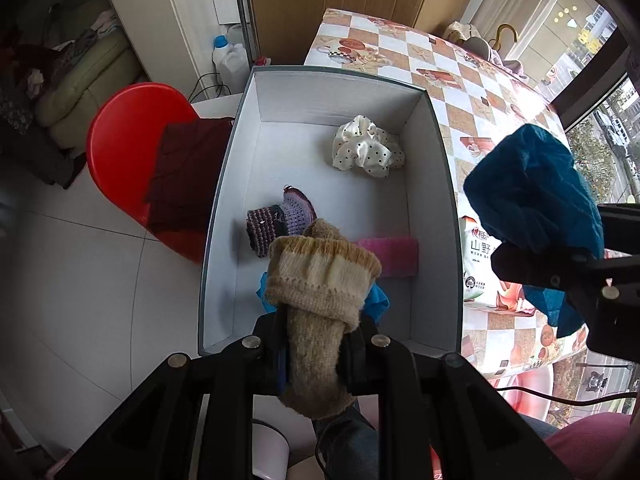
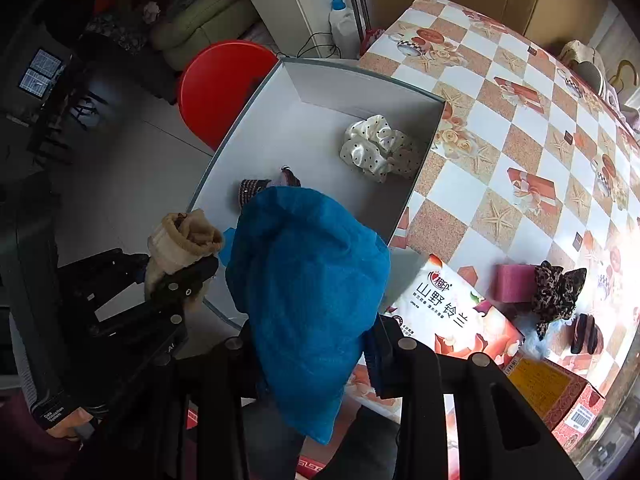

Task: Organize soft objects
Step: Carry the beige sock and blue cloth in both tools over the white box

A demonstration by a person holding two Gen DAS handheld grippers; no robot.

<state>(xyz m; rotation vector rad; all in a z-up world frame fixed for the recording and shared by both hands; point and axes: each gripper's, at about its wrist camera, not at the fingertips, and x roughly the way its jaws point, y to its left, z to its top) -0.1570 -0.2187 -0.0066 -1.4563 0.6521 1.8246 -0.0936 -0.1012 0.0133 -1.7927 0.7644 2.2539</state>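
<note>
Over the near end of the open white box (image 1: 424, 216), low in the frame centre, the left gripper (image 1: 316, 356) pinches a beige knitted sock (image 1: 320, 280) between its fingers, the cuff bunched above the jaws and the toe hanging below. At the frame's right edge the right gripper (image 2: 316, 344) is pressed onto a blue fuzzy cloth (image 2: 308, 280), which billows over its fingers and hides most of the box from that camera. Inside the box lie a polka-dot satin scrunchie (image 1: 366, 148) toward the far right corner, a purple knitted piece (image 1: 280, 220) near the left wall, a pink sponge (image 1: 392, 256) and a scrap of blue. The likely trouble is aim: the sock hangs close to the near rim, so a release here could drape it over the wall or drop it outside, and the limp blue cloth may snag the box edge. Both tools tilt downward toward the box, side by side but apart. A red stool (image 1: 132, 152) stands left of the box.
</note>
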